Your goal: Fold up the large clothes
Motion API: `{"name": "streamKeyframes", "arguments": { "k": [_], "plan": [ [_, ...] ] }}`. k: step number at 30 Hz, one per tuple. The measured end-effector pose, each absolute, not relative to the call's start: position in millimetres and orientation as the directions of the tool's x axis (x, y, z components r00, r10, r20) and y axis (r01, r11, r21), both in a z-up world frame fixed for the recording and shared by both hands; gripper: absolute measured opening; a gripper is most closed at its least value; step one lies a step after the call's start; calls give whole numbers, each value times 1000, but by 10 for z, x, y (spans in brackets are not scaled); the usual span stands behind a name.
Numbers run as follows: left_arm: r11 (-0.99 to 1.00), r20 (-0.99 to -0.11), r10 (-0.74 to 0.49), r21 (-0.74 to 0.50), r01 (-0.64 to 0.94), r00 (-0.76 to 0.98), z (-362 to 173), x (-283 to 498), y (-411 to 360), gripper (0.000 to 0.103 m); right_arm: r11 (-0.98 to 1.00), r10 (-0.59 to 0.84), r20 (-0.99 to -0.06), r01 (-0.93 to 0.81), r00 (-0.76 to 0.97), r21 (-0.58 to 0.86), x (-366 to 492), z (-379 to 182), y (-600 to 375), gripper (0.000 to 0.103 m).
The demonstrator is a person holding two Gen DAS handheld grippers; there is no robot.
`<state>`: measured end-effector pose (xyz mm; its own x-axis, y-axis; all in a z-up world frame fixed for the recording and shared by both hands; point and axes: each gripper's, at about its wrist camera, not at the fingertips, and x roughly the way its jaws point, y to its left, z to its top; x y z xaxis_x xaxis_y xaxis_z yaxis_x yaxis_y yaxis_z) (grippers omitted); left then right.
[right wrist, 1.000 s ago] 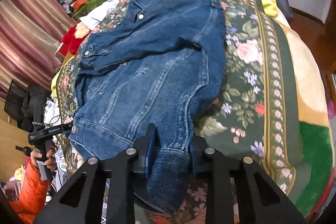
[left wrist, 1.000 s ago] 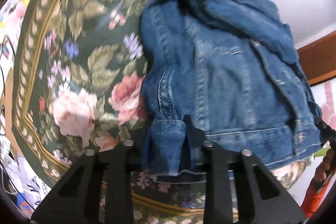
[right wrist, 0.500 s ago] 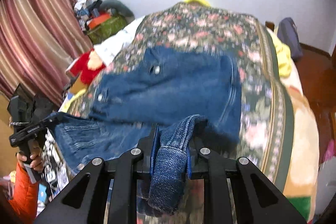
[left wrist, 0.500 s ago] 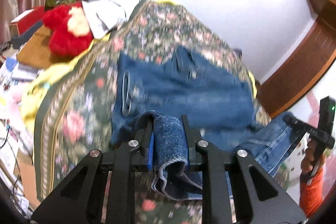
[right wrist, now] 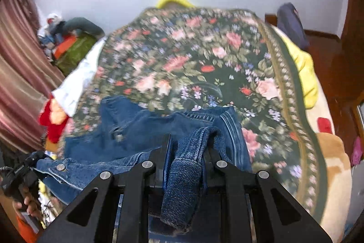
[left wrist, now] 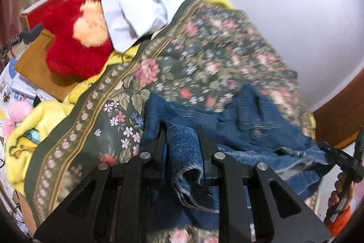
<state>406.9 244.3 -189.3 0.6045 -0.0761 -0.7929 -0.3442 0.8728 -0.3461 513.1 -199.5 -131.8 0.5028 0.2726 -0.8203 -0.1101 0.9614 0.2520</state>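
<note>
A blue denim jacket (left wrist: 229,126) lies half doubled on a dark green floral bedspread (left wrist: 204,49). My left gripper (left wrist: 180,129) is shut on a fold of its denim, which hangs down between the jaws. In the right wrist view my right gripper (right wrist: 188,140) is shut on another thick fold of the jacket (right wrist: 136,126), lifted above the bedspread (right wrist: 182,60). Each wrist view catches the other gripper at the jacket's far edge: the right gripper (left wrist: 336,156) with a hand, and the left gripper (right wrist: 20,172).
A red plush toy (left wrist: 70,44) and a white cloth (left wrist: 136,13) lie at the bed's left side, with a yellow blanket (left wrist: 34,129) below them. A dark bag (right wrist: 291,24) sits at the far right corner. A striped curtain (right wrist: 18,72) hangs at left.
Both grippers have carried the jacket's lower edge up and forward along the bed, so the jacket has folded over itself. More of the far bedspread and the wall now shows.
</note>
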Motion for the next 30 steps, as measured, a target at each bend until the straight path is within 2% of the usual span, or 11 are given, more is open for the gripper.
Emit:
{"name": "streamKeyframes", "arguments": {
  "k": [6, 8, 17, 19, 20, 21, 23, 24, 26, 28, 30],
  "plan": [
    [869, -845, -67, -311, -385, 530, -2418, 4395, 2547, 22, 974, 227, -867, -120, 443, 193, 5478, -1843, -1866, 18],
    [891, -851, -45, -272, -364, 524, -2482, 4425, 2512, 23, 966, 257, -867, -143, 427, 216, 5524, -1944, -1914, 18],
    [941, -870, -3, -170, -293, 493, -2490, 4456, 2432, 27, 921, 380, -851, -233, 362, 311, 5458, -1801, -2173, 18],
    [936, -877, -3, -172, -307, 480, -2466, 4461, 2440, 27, 948, 309, -862, -196, 402, 249, 5419, -1701, -2261, 19],
    [932, -879, -6, -178, -315, 477, -2436, 4452, 2440, 28, 978, 197, -874, -151, 445, 144, 5398, -1629, -2325, 19],
    [928, -880, -10, -184, -323, 475, -2400, 4448, 2433, 31, 990, 118, -878, -123, 463, 69, 5382, -1586, -2377, 19],
    [926, -876, 11, -172, -335, 481, -2218, 4387, 2399, 44, 993, 73, -883, -113, 463, 23, 5337, -1531, -2486, 19],
    [932, -868, 29, -156, -327, 496, -2131, 4354, 2382, 47, 990, 106, -887, -130, 449, 53, 5270, -1497, -2567, 19],
    [949, -835, 98, -85, -303, 541, -1884, 4263, 2322, 63, 982, 160, -888, -164, 432, 97, 5120, -1434, -2644, 19],
    [954, -797, 170, -14, -299, 580, -1635, 4143, 2269, 68, 976, 171, -882, -197, 438, 91, 4962, -1361, -2654, 19],
    [962, -779, 179, 10, -274, 601, -1495, 4055, 2215, 68, 970, 178, -873, -228, 454, 79, 4798, -1284, -2605, 19]
  ]
}}
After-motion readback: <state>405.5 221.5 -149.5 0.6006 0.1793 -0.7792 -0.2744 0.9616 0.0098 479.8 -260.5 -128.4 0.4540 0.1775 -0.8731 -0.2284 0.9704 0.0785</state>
